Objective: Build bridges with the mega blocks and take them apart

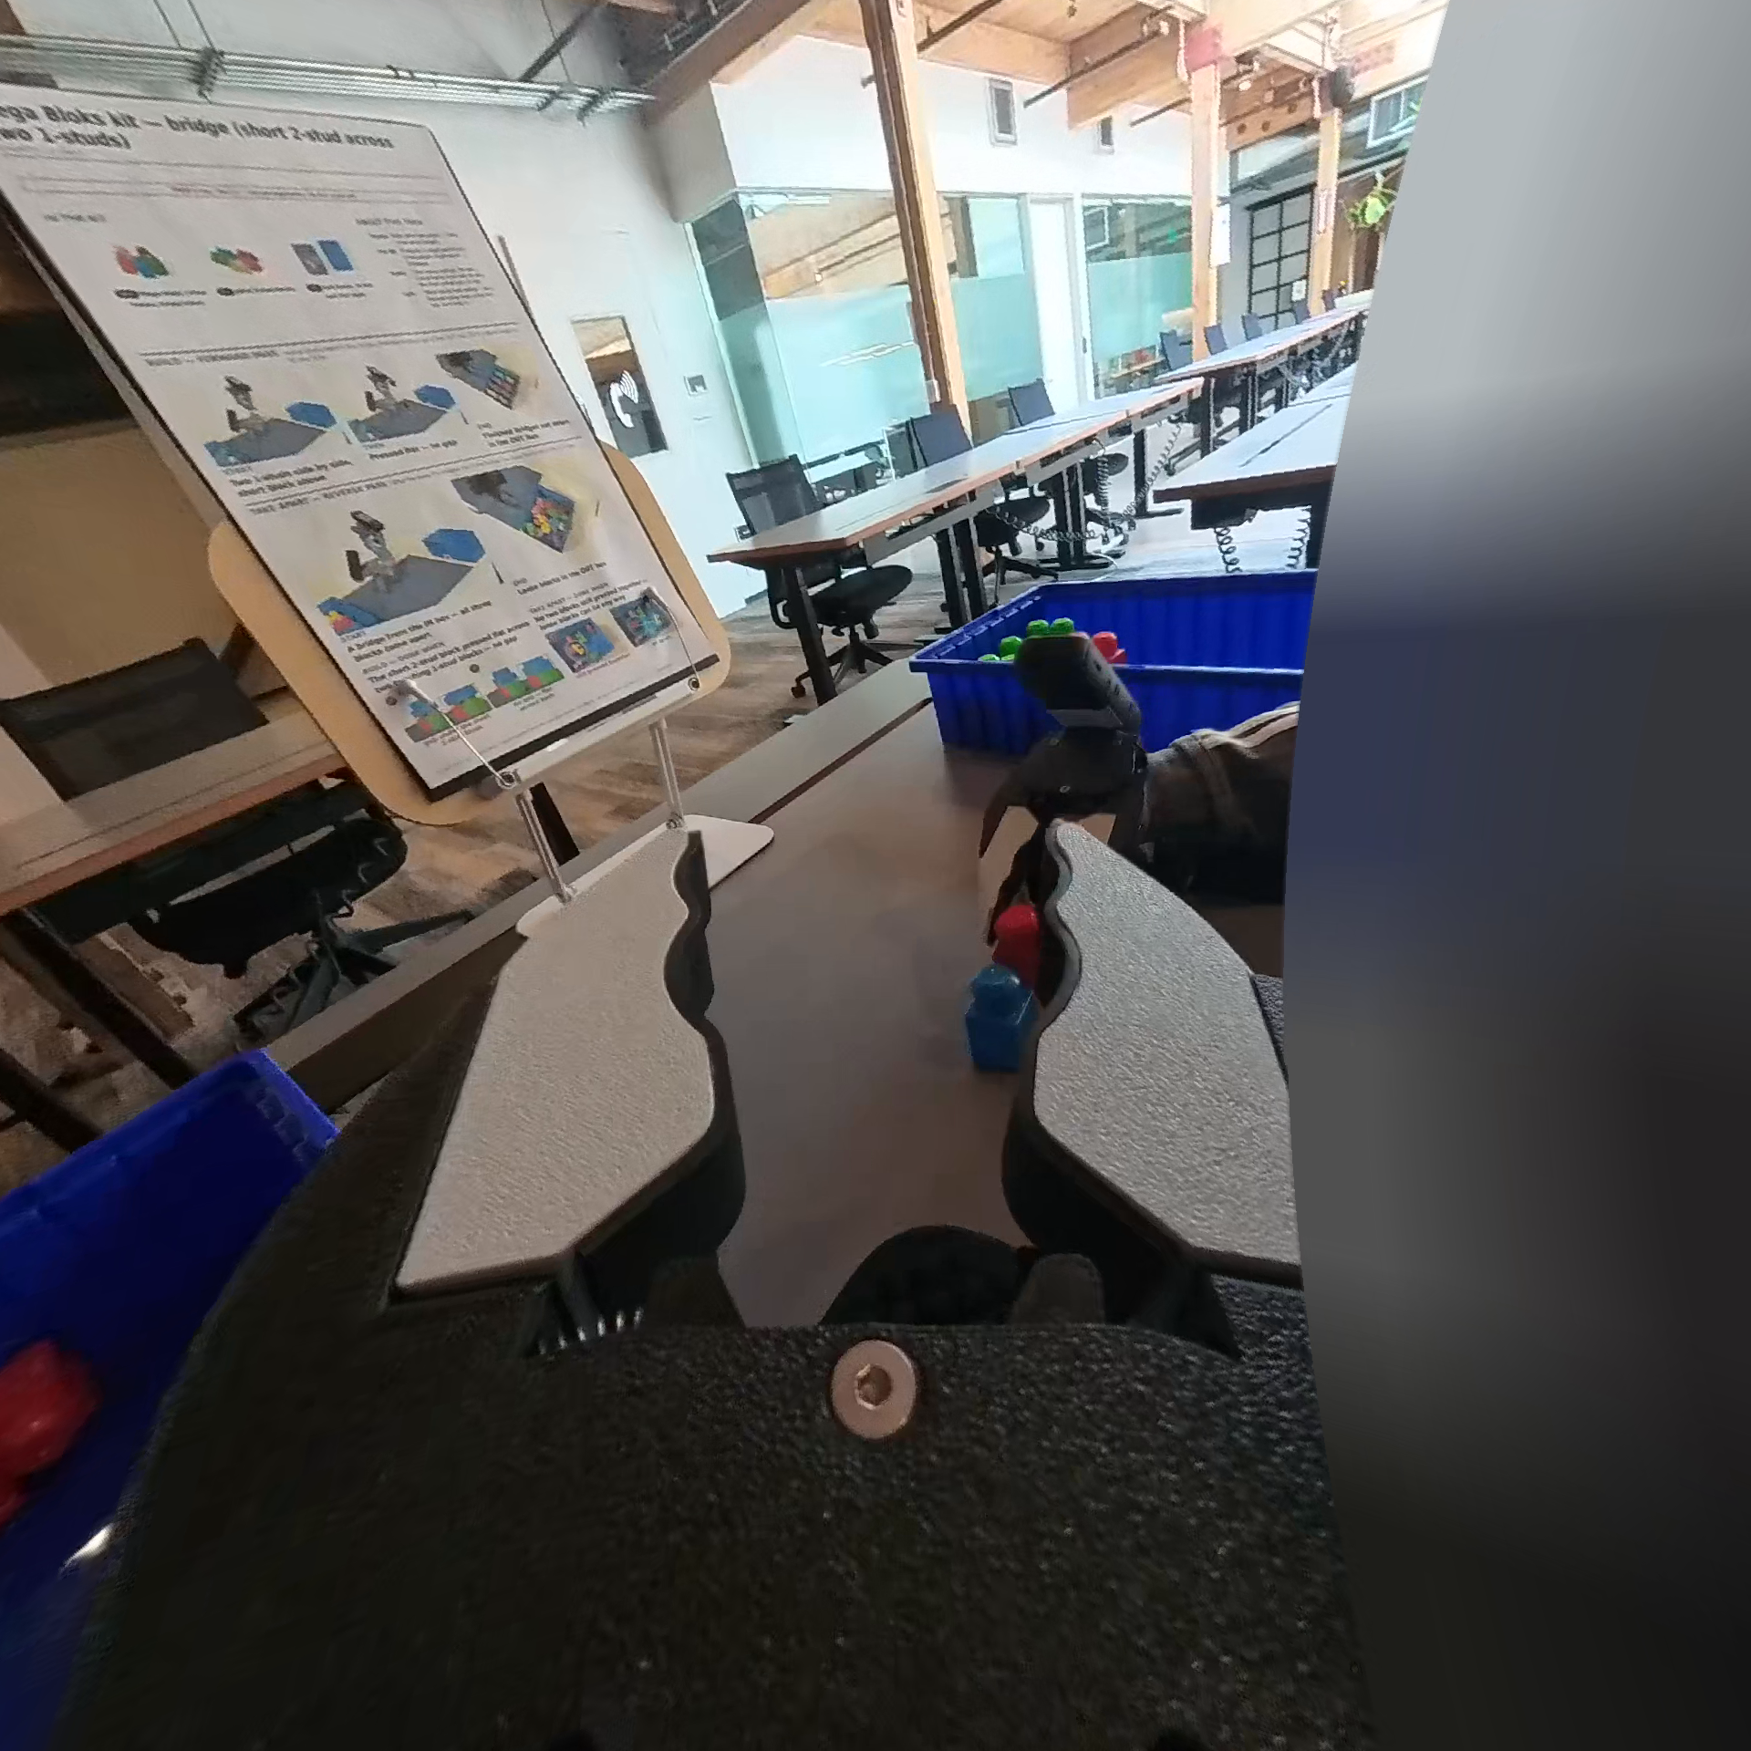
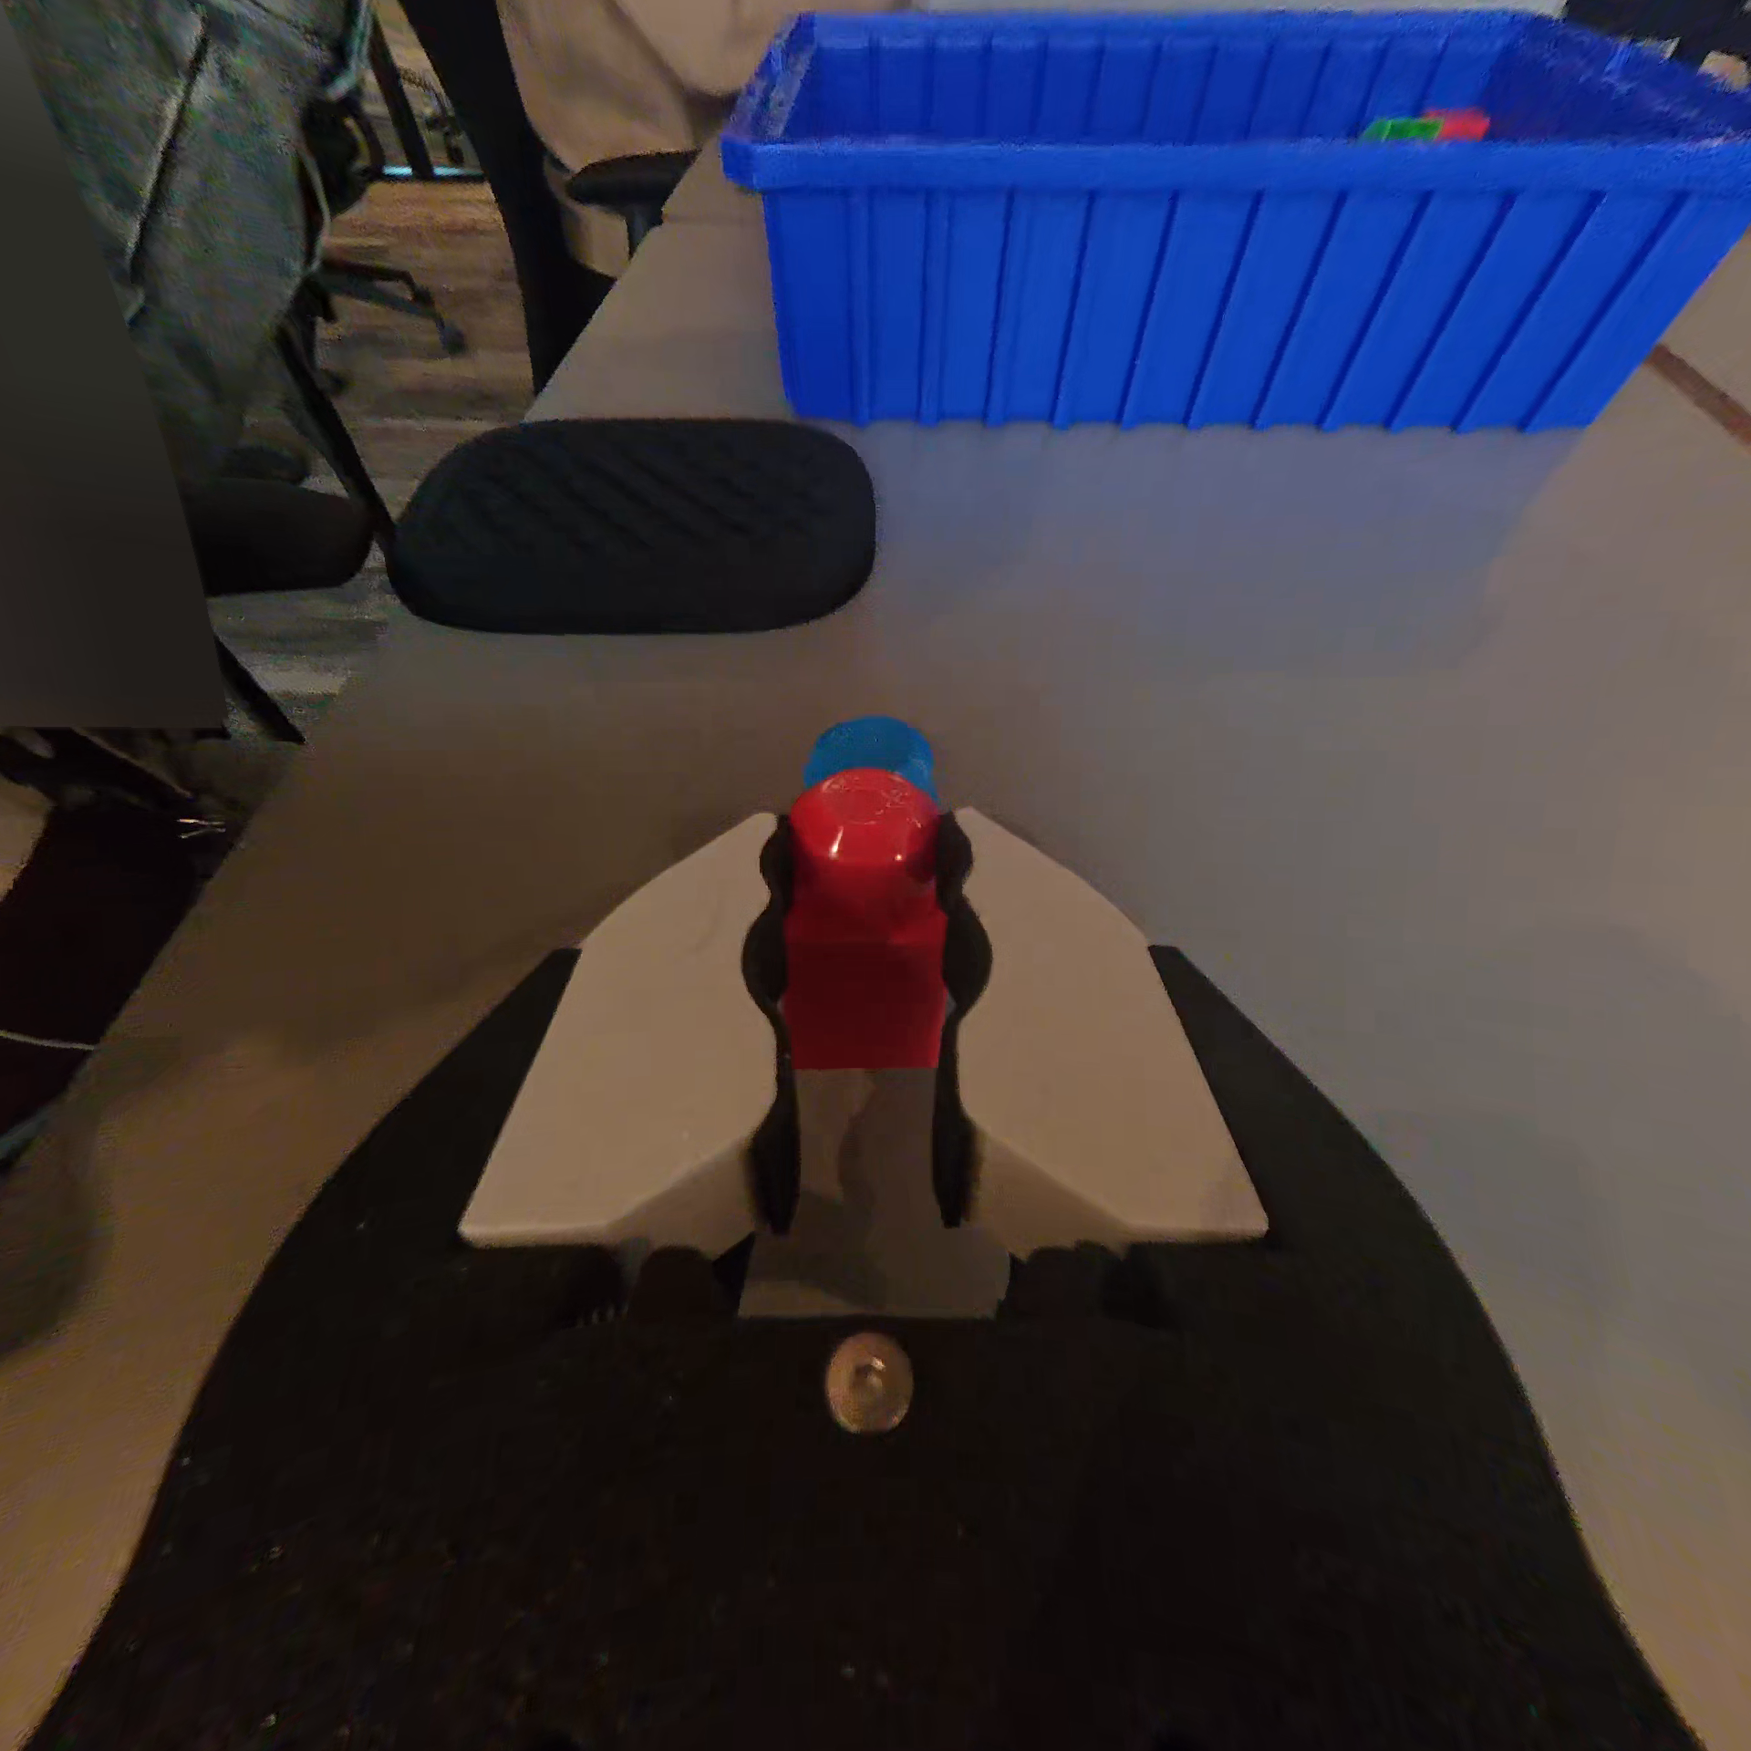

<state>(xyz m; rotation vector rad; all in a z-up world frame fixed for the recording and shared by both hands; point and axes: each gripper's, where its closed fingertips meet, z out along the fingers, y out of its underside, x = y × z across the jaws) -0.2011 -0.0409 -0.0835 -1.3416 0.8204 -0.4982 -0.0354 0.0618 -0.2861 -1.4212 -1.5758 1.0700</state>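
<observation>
Your right claw (image 2: 862, 957) is clamped on the red block (image 2: 864, 957), which sits upright between its fingers, low over the surface (image 2: 1232, 758). The blue block (image 2: 872, 749) stands on the surface just beyond the red block, touching or nearly so. Your left claw (image 1: 872, 995) hangs spread and empty, the blue block just beside its right finger.

blue bins (image 1: 1118, 682) 2 | loose blocks on table: red (image 2: 864, 938) 1, blue (image 2: 867, 749) 1 | grippers 2
</observation>
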